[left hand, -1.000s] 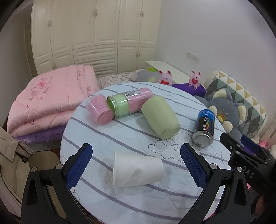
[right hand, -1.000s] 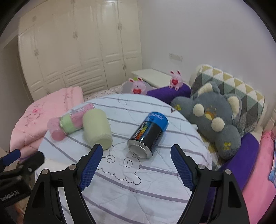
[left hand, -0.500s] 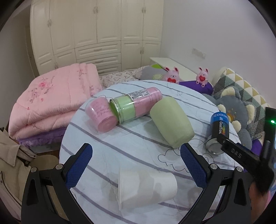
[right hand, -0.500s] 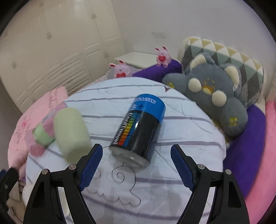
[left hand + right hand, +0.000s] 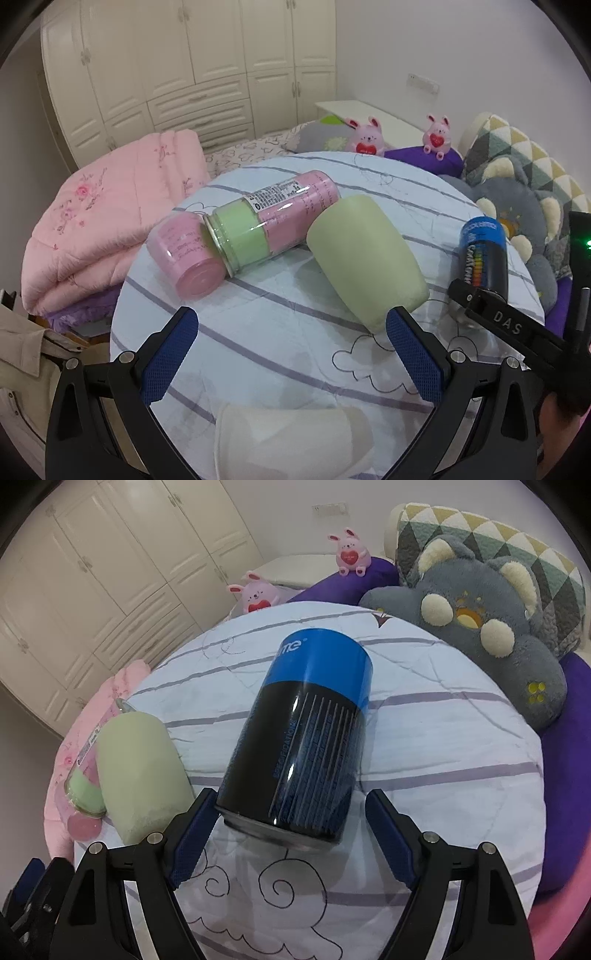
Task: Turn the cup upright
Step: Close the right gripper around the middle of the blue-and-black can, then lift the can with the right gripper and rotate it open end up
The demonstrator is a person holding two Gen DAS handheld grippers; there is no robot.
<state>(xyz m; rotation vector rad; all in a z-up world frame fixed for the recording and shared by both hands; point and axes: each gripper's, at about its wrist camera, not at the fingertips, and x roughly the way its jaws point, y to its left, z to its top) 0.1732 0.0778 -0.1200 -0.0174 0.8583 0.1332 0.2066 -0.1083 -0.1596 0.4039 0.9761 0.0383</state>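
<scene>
A black and blue cup (image 5: pixel 303 738) lies on its side on the round striped table (image 5: pixel 443 738), its near end between my right gripper's (image 5: pixel 291 834) open fingers. It also shows in the left wrist view (image 5: pixel 484 254). My left gripper (image 5: pixel 291 354) is open and empty above a white cup (image 5: pixel 291 439) lying on its side at the near edge. A pale green cup (image 5: pixel 365 258) lies on its side mid-table, also in the right wrist view (image 5: pixel 140 771).
A pink cup (image 5: pixel 188 254) and a pink and green bottle (image 5: pixel 273 218) lie at the table's left. A folded pink quilt (image 5: pixel 103 214) is at left, a grey plush (image 5: pixel 480 620) and pillows at right. The right gripper's body (image 5: pixel 517 332) reaches in from the right.
My right gripper has moved forward until the black and blue cup's end sits between its fingers. My left gripper has advanced over the white cup, which now lies lower in view.
</scene>
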